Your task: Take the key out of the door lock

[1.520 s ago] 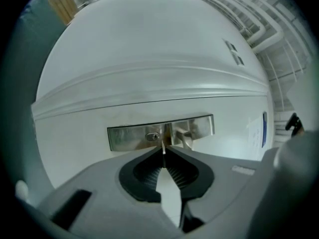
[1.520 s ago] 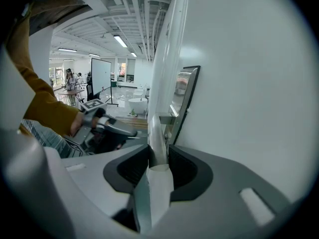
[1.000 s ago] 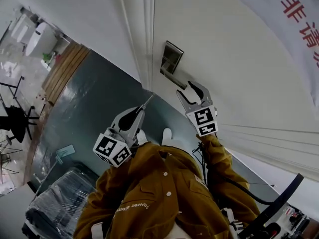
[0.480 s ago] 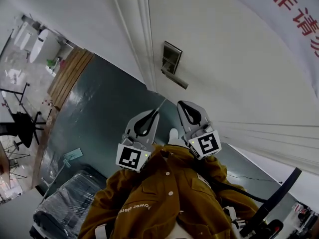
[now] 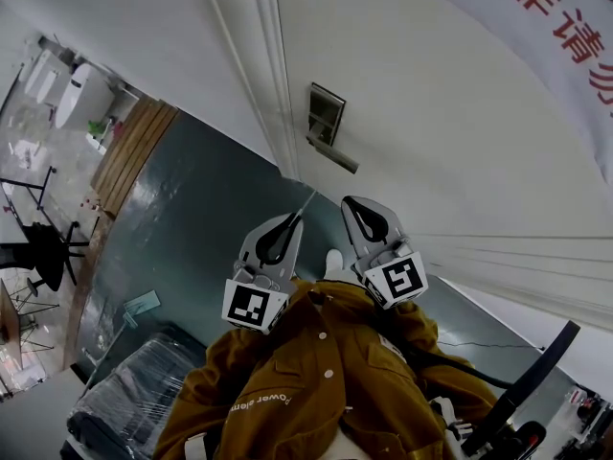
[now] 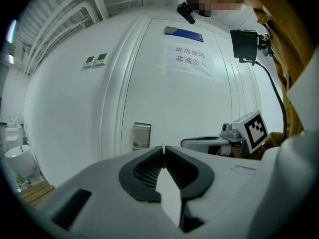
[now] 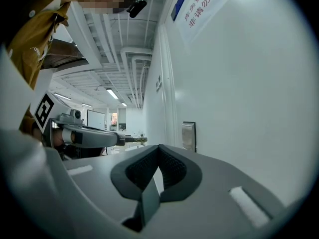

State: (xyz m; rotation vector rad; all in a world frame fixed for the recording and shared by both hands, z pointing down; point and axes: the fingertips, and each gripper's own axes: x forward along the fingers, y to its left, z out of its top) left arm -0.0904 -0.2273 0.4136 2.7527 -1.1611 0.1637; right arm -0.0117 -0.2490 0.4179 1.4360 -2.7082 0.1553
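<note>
A steel lock plate (image 5: 326, 113) with a lever handle (image 5: 335, 154) sits on the white door (image 5: 431, 142). My left gripper (image 5: 295, 217) is a little short of the door and shut on a thin key (image 5: 306, 202), whose tip sticks out toward the door's edge. The key (image 6: 163, 145) shows as a sliver between the left gripper's closed pads (image 6: 149, 168). My right gripper (image 5: 347, 202) is beside it, shut with nothing in it, below the handle. In the right gripper view the lock plate (image 7: 189, 135) is ahead and the key (image 7: 133, 140) juts from the left gripper (image 7: 119, 139).
A printed sign (image 5: 565, 8) hangs on the door. The door frame (image 5: 273, 75) runs left of the lock. Below lie a grey-green floor (image 5: 182, 209), a wooden strip (image 5: 129, 142), a plastic-wrapped bundle (image 5: 134, 391) and a black chair (image 5: 38, 247).
My right gripper was open near the handle; it has drawn back and shut. The left gripper has moved right, next to it, still holding the key.
</note>
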